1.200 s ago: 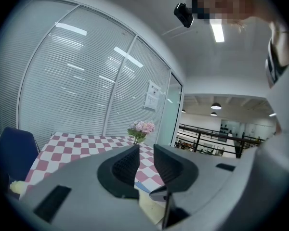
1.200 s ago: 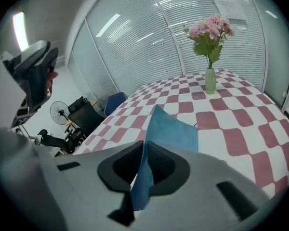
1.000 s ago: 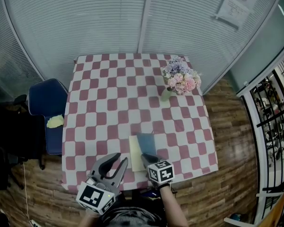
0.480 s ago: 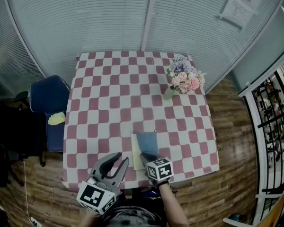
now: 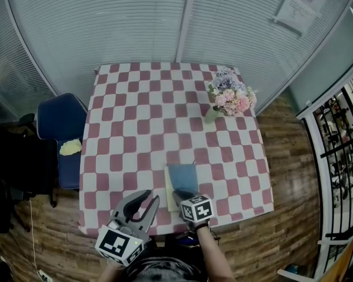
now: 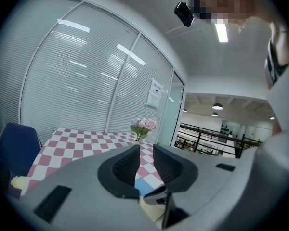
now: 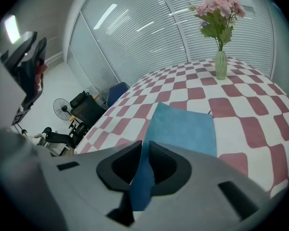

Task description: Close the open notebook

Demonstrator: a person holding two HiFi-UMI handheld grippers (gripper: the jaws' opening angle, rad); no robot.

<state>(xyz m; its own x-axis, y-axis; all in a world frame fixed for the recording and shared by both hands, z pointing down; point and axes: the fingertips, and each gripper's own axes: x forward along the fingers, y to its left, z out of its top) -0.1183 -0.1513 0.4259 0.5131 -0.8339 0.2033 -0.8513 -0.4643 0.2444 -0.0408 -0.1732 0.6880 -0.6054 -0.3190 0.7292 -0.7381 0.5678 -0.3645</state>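
A notebook (image 5: 182,178) with a blue cover lies near the front edge of the checkered table (image 5: 135,110), and a strip of cream page (image 5: 167,188) shows at its left side. My right gripper (image 5: 178,194) is at its near edge. In the right gripper view the blue cover (image 7: 183,126) lies almost flat and its near edge runs between the jaws of the right gripper (image 7: 145,146). Those jaws have just been opening a little, with the cover still filling the narrow gap. My left gripper (image 5: 151,197) hangs open and empty left of the notebook, off the table's front edge.
A vase of pink and purple flowers (image 5: 228,98) stands at the table's far right. A blue chair (image 5: 59,128) with a yellow cloth on it is beside the table's left edge. Glass walls with blinds rise behind the table.
The blue cover has come down from a raised tilt to nearly flat on the notebook. My right gripper has sunk slightly with it. The left gripper has stayed in place.
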